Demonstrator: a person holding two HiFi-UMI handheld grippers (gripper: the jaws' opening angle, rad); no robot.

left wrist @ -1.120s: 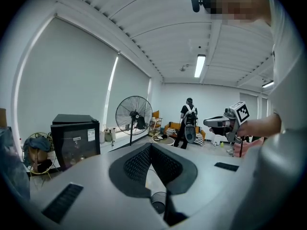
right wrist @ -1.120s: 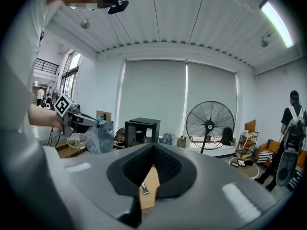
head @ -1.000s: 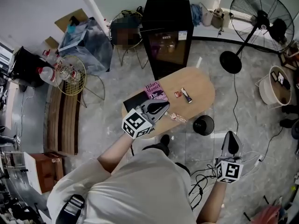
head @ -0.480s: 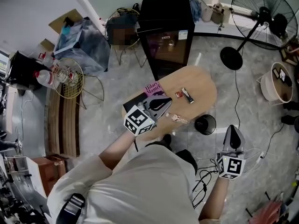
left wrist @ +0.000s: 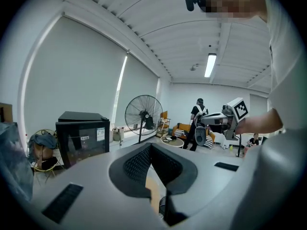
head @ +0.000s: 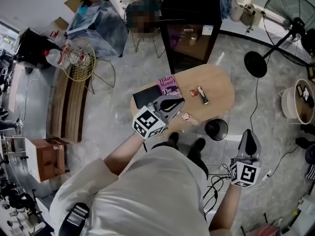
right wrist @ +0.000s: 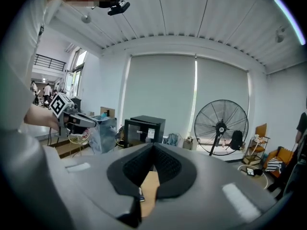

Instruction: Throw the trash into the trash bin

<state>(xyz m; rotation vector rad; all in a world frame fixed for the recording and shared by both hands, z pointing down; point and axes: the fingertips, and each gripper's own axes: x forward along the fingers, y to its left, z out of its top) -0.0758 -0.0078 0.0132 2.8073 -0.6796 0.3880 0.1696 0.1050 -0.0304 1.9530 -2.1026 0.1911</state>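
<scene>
Left gripper (left wrist: 151, 145): jaws clenched tip to tip, nothing pinched; only a sliver of wooden table seen through the gap nearer the camera

Right gripper (right wrist: 153, 145): jaws likewise pressed together, empty, table sliver in the gap too

Head view: left gripper (head: 178, 103) out over the near edge of the table (head: 219, 80), marker cube toward the body; right gripper (head: 250, 132) off the table, over bare floor, right of the trash bin (head: 206, 130) and apart from it

Grippers: 2, well apart from each other, each visible in the other's view

Trash: 3 pieces, all lying on the tabletop, none held
- 1 patterned wrapper (head: 189, 118) by the near table edge, just past the left gripper's tips
- 1 small red wrapper (head: 189, 93) mid-table
- 1 dark bar wrapper (head: 201, 95) just beside the red one

Trash bin: 1, black, round, upright on the floor just off the table's near right edge, between table and right gripper; contents not readable

Books: 2, on the left end of the table, touching; 1 pink book (head: 170, 85), 1 dark book (head: 145, 96)

Beyond the table: 1 black cabinet (head: 192, 4), 1 standing fan (head: 295, 21) at the far right

Person (head: 147, 195): 1 in the foreground, light top, both arms stretched forward
</scene>
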